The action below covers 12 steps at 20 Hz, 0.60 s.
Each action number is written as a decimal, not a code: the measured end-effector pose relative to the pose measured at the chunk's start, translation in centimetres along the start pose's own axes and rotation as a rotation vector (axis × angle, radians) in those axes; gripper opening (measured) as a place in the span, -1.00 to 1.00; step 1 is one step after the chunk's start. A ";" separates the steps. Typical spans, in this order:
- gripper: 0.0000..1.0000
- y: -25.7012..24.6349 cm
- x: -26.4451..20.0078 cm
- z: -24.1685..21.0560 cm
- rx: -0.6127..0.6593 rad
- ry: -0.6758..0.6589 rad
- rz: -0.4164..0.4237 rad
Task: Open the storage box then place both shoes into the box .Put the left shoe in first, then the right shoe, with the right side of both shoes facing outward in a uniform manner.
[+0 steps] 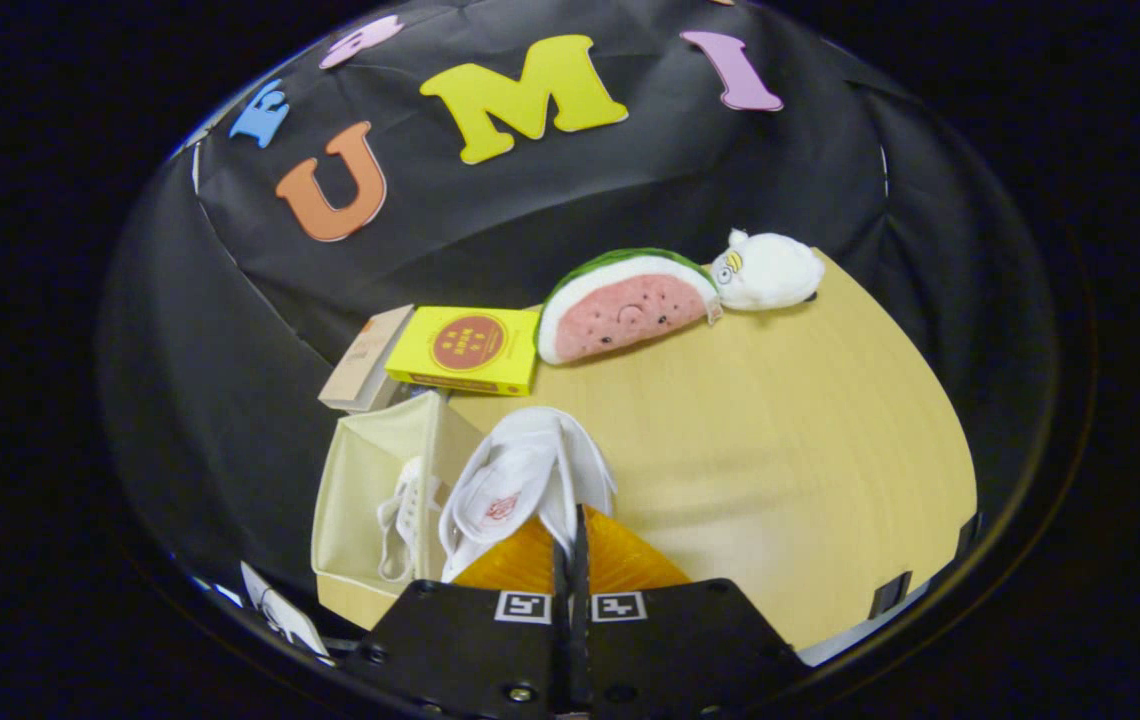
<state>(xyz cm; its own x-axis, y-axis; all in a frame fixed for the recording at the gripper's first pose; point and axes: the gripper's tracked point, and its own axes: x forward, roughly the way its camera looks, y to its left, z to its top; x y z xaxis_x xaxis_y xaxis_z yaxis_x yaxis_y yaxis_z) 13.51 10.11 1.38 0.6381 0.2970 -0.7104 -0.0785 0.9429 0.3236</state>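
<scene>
At the bottom centre of the gripper view, the gripper (571, 545) is pinching its fingers together on the collar of a white shoe (515, 490), which is hanging just ahead of them. Left of it, the open box (362, 480) is holding the other shoe (403, 520). Higher up, a yellow carton (467, 350), a watermelon plush (625, 305) and a white plush (768, 270) are lying on the table (780, 450).

White shoe (520, 480) with a small red mark, pinched in the closed tool (570, 550). Another white shoe (408, 515) in the cream storage box (350, 490) just beside. Pale wood-grain table (780, 450) ahead. Beyond: yellow box (465, 350) with red disc, tan box (367, 360), pink-and-green watermelon plush (625, 305) with dark seeds, white plush (770, 270).
</scene>
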 end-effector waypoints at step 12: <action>-1.00 15.8 8.9 -1.4 0.036 -0.159 0.051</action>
<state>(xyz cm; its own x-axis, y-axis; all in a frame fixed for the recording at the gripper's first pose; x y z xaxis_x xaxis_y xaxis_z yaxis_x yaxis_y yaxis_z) 16.85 27.87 -0.69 0.7471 0.3142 -0.5858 -0.0884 0.9203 0.3810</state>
